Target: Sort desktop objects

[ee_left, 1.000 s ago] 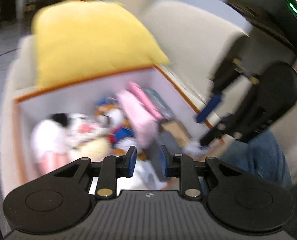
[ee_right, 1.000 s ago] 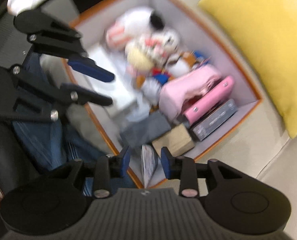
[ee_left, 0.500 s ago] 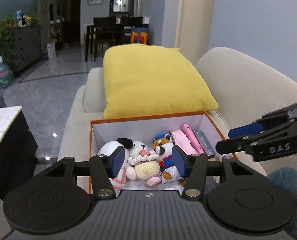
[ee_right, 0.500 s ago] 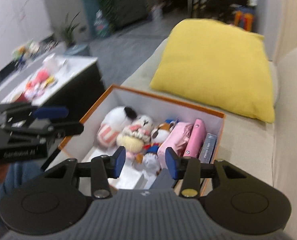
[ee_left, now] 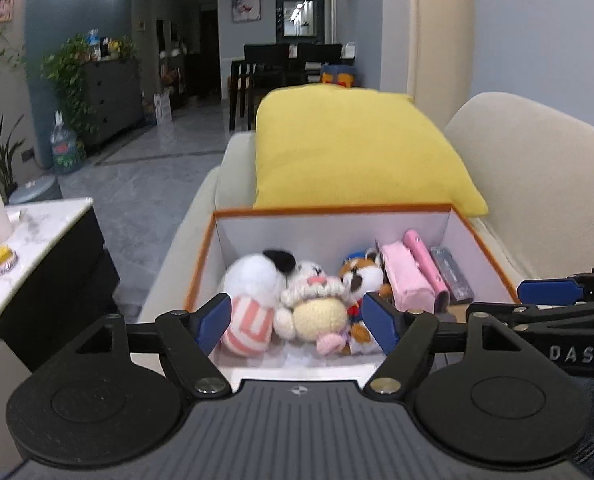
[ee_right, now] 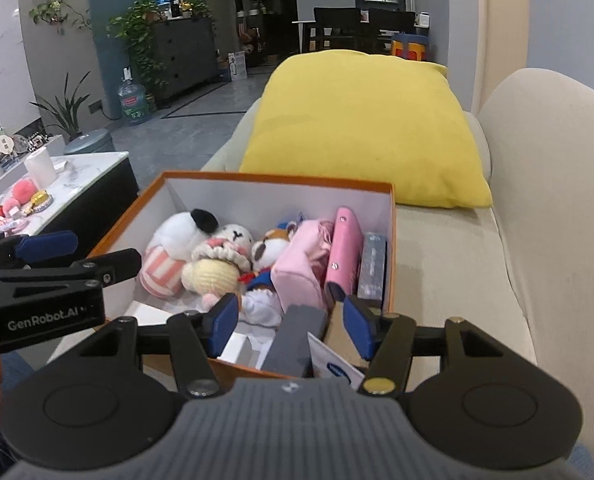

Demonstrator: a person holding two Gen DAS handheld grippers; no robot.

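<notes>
An orange box (ee_right: pixel 391 240) is being kept on the sofa (ee_right: pixel 457 272), near a yellow cushion (ee_right: pixel 361 128), and it is being filled with plush toys (ee_left: pixel 297 304) at the left, pink cases (ee_right: pixel 341 256) and a dark case at the right, with a grey block (ee_right: pixel 297 336) leaning at the near edge. The left gripper (ee_left: pixel 297 320) and right gripper (ee_right: pixel 285 320) are both being held above the near rim, jaws spread wide and nothing held. Judging by this, packing is being wrapped up or a next item chosen; a low reach into the box, or toward the side table (ee_right: pixel 77 184) at the left, is likely being called for
</notes>
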